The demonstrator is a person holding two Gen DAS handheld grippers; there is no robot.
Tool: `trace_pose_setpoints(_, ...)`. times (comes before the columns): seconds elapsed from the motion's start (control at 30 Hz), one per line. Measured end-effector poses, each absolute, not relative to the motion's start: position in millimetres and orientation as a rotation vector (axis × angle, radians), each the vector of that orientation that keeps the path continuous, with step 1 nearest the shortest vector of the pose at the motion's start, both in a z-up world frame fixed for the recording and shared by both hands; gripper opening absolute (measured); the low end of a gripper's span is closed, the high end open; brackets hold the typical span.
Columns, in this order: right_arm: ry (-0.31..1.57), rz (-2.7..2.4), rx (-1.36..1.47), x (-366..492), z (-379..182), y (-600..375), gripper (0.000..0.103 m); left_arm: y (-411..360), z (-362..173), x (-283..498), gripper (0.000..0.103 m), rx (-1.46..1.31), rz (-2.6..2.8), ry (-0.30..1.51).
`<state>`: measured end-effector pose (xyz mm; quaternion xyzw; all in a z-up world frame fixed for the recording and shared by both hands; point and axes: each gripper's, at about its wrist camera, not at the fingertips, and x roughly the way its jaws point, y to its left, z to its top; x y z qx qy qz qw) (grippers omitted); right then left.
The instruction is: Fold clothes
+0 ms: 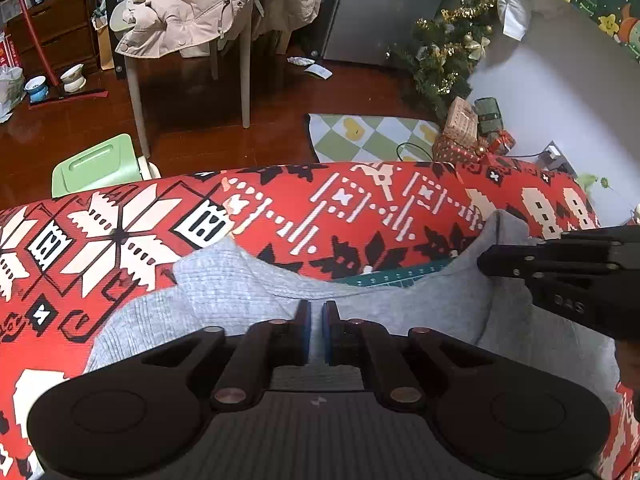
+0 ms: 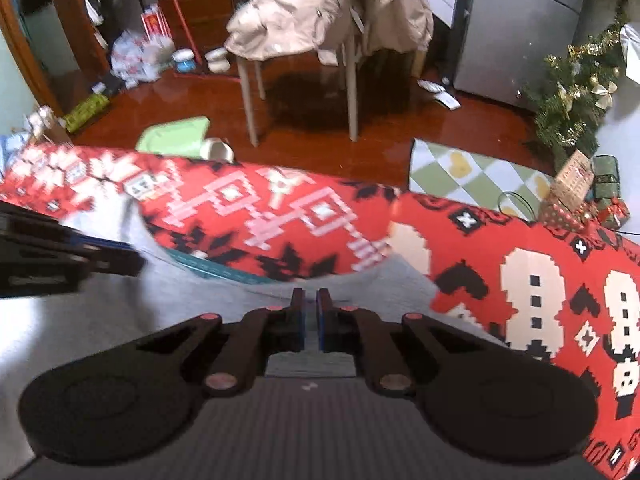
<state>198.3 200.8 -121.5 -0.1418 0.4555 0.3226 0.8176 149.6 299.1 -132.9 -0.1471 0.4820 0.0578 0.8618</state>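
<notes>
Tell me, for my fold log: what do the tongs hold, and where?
Both tongs, left and right, pinch the grey garment at its far edge.

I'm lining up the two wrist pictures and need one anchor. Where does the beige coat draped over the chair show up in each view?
Left wrist view: the beige coat hangs at the top, left of centre, over the chair.
Right wrist view: the beige coat sits at top centre.
Shared landmark: the small Christmas tree, right of the coat in both views.
</notes>
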Motion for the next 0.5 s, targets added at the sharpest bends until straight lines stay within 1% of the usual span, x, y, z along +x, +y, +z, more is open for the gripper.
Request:
trace_pose_setpoints(0.1,0.98,0.684,-0.3,210.5,-127.5,200.7,0.005,299.0,-132.8,156.3,0.006,-0.278,0.116,1.009)
trace_pose_setpoints(0.17,0.962,0.665,-0.314,214.5,-123.3,202.1,0.007,300.5,-131.7,159.6,0.006,-0.274,0.116,1.011)
trace_pose_setpoints(0.37,0.946,0.624,-0.251,215.5,-103.9,180.9,0.007,308.8,-116.1,155.3,0.006,-0.273,0.141,0.972)
trace_pose_setpoints(0.5,0.967,0.6,-0.27,213.3,-110.9,169.2,0.006,318.3,-114.2,146.9,0.006,-0.274,0.175,0.976)
